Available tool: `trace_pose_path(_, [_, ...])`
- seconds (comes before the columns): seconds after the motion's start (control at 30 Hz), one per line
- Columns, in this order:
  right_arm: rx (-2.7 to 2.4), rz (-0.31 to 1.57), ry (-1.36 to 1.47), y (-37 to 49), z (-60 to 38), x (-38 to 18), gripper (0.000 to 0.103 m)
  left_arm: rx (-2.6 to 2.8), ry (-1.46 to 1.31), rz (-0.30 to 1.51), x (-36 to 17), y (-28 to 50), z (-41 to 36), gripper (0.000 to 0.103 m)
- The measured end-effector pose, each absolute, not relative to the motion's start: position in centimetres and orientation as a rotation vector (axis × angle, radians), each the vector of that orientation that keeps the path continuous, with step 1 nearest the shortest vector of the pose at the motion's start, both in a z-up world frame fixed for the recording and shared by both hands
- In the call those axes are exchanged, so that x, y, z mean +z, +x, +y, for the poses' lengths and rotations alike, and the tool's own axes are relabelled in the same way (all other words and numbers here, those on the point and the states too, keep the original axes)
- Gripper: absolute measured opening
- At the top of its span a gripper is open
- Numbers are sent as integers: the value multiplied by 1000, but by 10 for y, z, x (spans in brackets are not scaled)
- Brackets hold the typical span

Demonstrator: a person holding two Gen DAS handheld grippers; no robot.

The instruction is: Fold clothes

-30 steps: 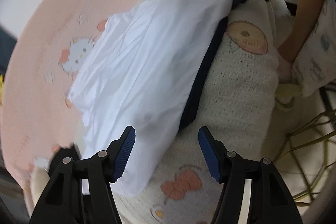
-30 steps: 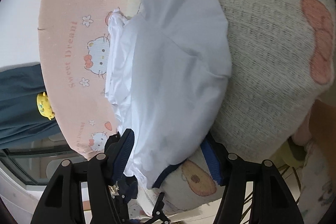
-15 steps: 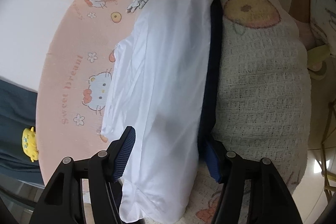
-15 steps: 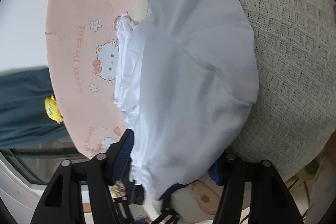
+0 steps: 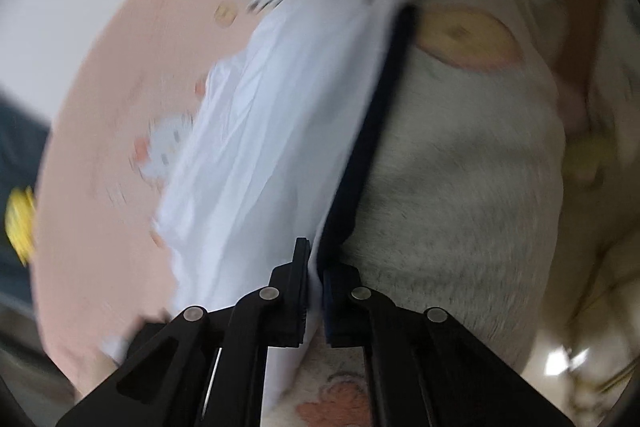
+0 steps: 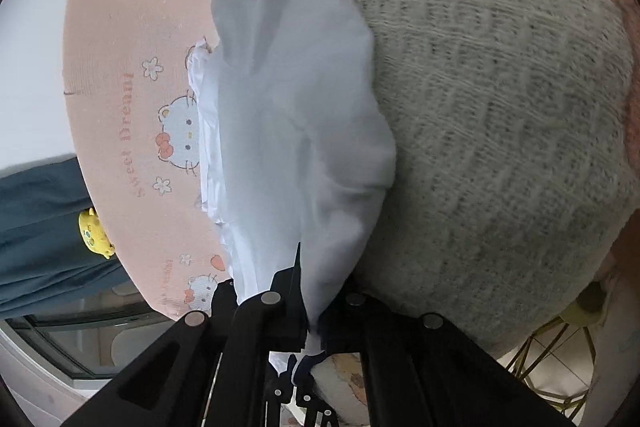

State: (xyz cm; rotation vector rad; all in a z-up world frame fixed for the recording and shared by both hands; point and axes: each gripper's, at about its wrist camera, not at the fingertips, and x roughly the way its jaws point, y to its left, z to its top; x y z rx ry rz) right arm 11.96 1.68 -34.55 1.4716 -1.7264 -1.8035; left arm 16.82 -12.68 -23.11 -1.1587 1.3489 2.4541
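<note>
Fabric of the white shirt (image 5: 276, 131) is clamped in both grippers. The left gripper (image 5: 314, 291) pinches one end at the navy hem (image 5: 376, 131), the right gripper (image 6: 310, 307) pinches the opposite end. The shirt stretches between them, lying over the knit blanket (image 6: 500, 131) and pink sheet (image 6: 120, 99).

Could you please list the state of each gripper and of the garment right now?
Left gripper: shut on the white garment's edge.
Right gripper: shut on the white garment's opposite end.
White garment: folded lengthwise, stretched between both grippers over the knitted blanket.
</note>
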Motion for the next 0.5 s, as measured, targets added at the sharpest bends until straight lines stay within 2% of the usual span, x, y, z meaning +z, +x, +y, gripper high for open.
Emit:
trace_pose_path(0.13, [-1794, -1702, 1502, 116, 25, -335, 3, 2441, -1244, 1286, -225, 161, -126, 3])
trace_pose_path(0.2, [-1842, -1642, 1535, 114, 27, -325, 0, 2434, -1293, 1229, -220, 156, -127, 3])
trace_pose_path(0.37, [-2223, -1195, 1648, 109, 13, -272, 0, 2439, -1345, 1134, -212, 167, -123, 4])
trace_pose_path(0.5, [-2357, -1012, 1678, 113, 6, -251, 0, 2442, -1375, 1072, -205, 178, -120, 4])
